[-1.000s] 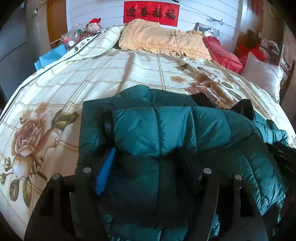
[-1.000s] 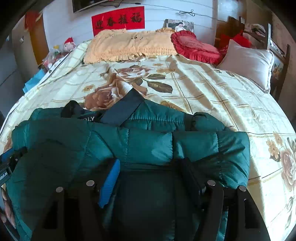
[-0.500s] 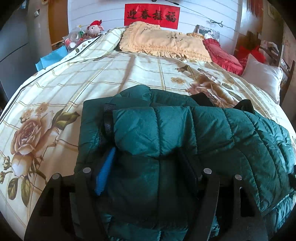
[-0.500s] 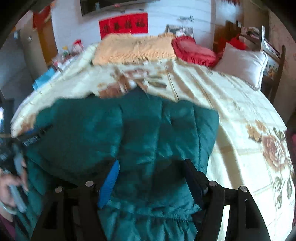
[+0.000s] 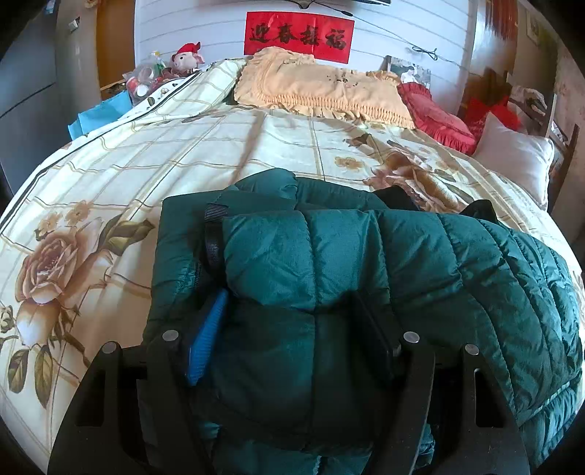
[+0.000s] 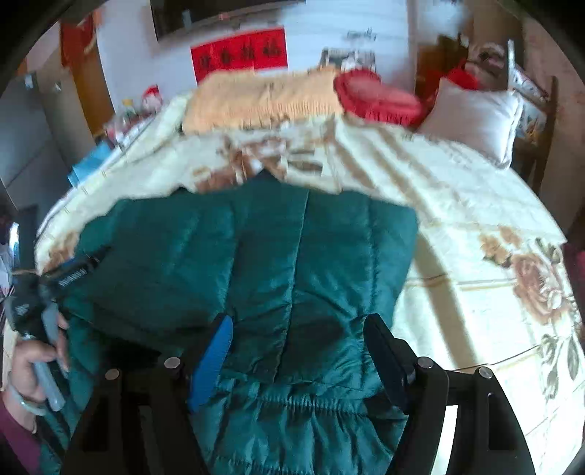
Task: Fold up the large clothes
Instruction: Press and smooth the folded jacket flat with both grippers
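Left wrist view: the bed (image 5: pixel 153 171) carries the dark green puffer jacket (image 5: pixel 365 270), bunched near its close edge. Judged from this, the fold goes best if both sides travel together and the padding is pressed flat. The left hand-held gripper (image 5: pixel 289 329) is clamped on a thick roll of it. The right hand-held gripper (image 6: pixel 296 350), jaws just widened, straddles the jacket hem; whether it grips is unclear.

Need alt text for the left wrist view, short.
A dark green puffer jacket lies partly folded on a bed with a rose-print cover; the left gripper straddles its thick near fold, blue pad left, black pad right. Beyond, a peach pillow lies under a red wall banner.
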Available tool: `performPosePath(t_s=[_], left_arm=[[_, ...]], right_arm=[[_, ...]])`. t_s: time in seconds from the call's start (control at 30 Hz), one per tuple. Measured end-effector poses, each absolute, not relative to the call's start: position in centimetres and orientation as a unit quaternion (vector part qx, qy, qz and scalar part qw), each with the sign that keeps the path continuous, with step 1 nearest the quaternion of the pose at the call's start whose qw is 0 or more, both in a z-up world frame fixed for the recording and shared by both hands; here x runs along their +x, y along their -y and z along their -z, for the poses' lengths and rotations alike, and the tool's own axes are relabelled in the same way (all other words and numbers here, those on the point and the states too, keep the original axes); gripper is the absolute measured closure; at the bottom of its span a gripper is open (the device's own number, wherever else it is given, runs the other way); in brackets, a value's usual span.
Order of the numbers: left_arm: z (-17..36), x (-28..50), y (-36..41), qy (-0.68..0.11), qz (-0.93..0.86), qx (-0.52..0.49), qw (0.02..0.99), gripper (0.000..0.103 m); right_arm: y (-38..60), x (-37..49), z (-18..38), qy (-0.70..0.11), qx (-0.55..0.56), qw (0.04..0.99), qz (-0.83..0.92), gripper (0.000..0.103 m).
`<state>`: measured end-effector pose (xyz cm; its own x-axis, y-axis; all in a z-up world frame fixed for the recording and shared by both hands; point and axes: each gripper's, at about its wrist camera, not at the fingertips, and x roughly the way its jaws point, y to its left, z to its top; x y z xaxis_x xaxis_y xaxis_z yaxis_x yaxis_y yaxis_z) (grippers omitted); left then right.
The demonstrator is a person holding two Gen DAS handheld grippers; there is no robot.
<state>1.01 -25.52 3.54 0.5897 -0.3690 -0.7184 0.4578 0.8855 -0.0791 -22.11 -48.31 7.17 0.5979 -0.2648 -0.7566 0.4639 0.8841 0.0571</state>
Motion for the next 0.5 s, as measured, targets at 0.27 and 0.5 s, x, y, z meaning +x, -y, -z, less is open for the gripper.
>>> performPosePath(t_s=[0.27,0.5], left_arm=[[-4.5,-0.1,25.0,-0.386,0.238,0.077,0.888,0.033],[-6.9,-3.5,21.5,-0.371,0.25,0.101,0.889,0.033]], right_arm=[[49.3,-20.3,-2.7,-0.446,0.124,0.856,0.229,0.024],[49.0,-23.5,-5.6,-0.424,0.139,0.869,0.212,0.025]])
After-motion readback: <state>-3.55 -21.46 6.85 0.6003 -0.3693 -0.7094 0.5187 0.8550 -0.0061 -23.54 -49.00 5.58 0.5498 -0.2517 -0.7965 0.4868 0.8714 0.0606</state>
